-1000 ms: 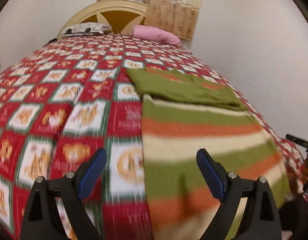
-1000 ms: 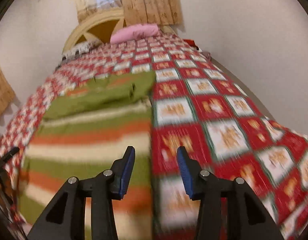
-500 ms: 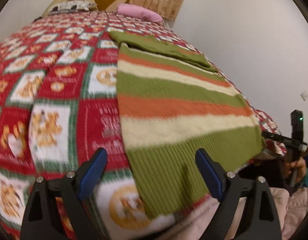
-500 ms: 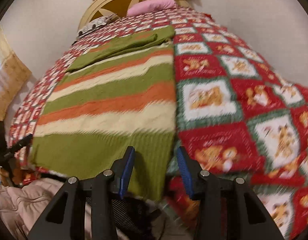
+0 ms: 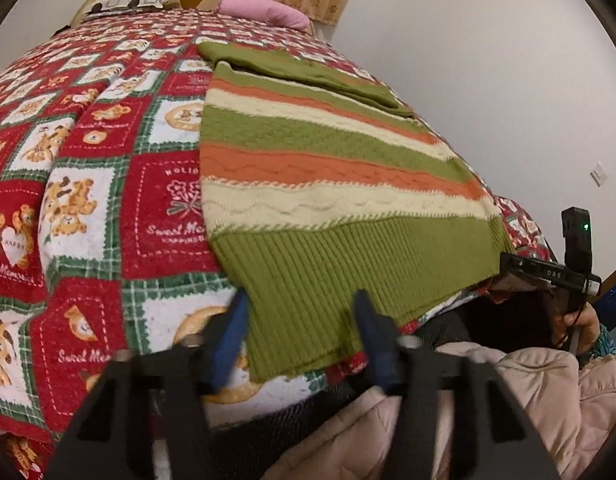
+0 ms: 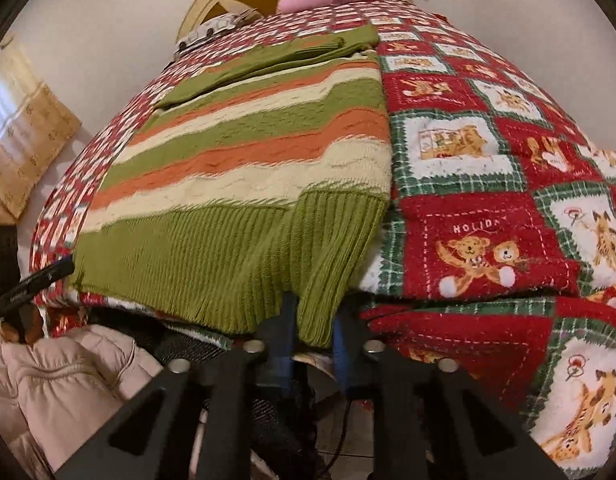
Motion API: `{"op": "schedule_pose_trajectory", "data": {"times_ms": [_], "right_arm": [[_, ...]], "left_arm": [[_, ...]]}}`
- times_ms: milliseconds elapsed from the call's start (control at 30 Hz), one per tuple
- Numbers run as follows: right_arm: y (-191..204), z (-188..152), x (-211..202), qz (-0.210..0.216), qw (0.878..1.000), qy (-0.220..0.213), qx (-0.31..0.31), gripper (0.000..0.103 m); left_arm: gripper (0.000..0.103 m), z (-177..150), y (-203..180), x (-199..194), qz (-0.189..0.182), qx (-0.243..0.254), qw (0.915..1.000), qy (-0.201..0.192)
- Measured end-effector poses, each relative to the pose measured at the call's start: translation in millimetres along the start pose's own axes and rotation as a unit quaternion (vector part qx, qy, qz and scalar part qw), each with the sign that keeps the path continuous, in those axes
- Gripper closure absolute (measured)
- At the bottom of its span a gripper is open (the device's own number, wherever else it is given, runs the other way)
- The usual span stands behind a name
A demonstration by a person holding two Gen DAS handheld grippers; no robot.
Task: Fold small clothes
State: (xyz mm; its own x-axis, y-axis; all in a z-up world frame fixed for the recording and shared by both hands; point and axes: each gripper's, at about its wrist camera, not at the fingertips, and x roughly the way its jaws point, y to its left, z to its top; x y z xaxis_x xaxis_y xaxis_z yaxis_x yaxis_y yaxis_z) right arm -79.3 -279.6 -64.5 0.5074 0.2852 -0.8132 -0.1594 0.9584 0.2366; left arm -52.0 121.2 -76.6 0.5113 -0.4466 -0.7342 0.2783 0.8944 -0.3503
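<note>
A knitted sweater with green, orange and cream stripes lies flat on the bed, sleeves folded across its far end; it also shows in the right wrist view. Its green ribbed hem hangs over the near bed edge. My left gripper is partly open, its blue fingers either side of the hem's left corner. My right gripper has closed on the hem's right corner, and the cloth puckers between its fingers.
A red, green and white teddy-bear quilt covers the bed. A pink pillow and a patterned pillow lie by the headboard. A pink puffy jacket is below the bed edge. White wall on the right.
Both grippers pulled back from over the sweater to its near hem. The left gripper narrowed around the left corner. The right gripper closed onto the right corner.
</note>
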Motion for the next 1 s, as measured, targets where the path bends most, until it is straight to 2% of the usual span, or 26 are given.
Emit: {"op": "schedule_pose_trajectory", "data": {"times_ms": [33, 67, 100, 200, 333, 500, 600, 833, 1000], "right_arm": [[1, 0, -2, -0.003, 1.0, 0.0, -0.005, 0.09], [2, 1, -3, -0.004, 1.0, 0.0, -0.009, 0.092], [3, 3, -6, 0.0, 1.0, -0.001, -0.008, 0.092], [-1, 11, -20, 0.053, 0.998, -0.015, 0.021, 0.093], [-1, 30, -41, 0.102, 0.993, -0.042, 0.042, 0.093], [-4, 64, -54, 0.161, 0.981, -0.076, 0.072, 0.093], [-9, 90, -52, 0.187, 0.973, -0.096, 0.091, 0.093], [-38, 154, -7, 0.142, 0.972, -0.12, 0.144, 0.093], [-57, 175, 42, 0.112, 0.974, -0.104, 0.165, 0.093]], "left_arm": [[0.072, -1, 0, 1, 0.004, -0.001, 1.0, 0.003], [0.086, -1, 1, 2, 0.007, -0.004, 1.0, 0.005], [0.09, -1, 2, 2, 0.013, -0.007, 0.9999, 0.007], [0.093, 2, 2, -4, 0.009, -0.014, 0.9998, 0.006], [0.094, 17, -1, -16, -0.02, -0.017, 0.9996, -0.005], [0.094, 55, -7, -24, -0.053, -0.01, 0.9984, -0.014], [0.094, 80, -3, -19, -0.058, -0.017, 0.998, -0.021], [0.094, 146, 26, 27, -0.015, -0.037, 0.9987, -0.032], [0.09, 166, 41, 48, 0.041, -0.032, 0.9982, -0.03]]}}
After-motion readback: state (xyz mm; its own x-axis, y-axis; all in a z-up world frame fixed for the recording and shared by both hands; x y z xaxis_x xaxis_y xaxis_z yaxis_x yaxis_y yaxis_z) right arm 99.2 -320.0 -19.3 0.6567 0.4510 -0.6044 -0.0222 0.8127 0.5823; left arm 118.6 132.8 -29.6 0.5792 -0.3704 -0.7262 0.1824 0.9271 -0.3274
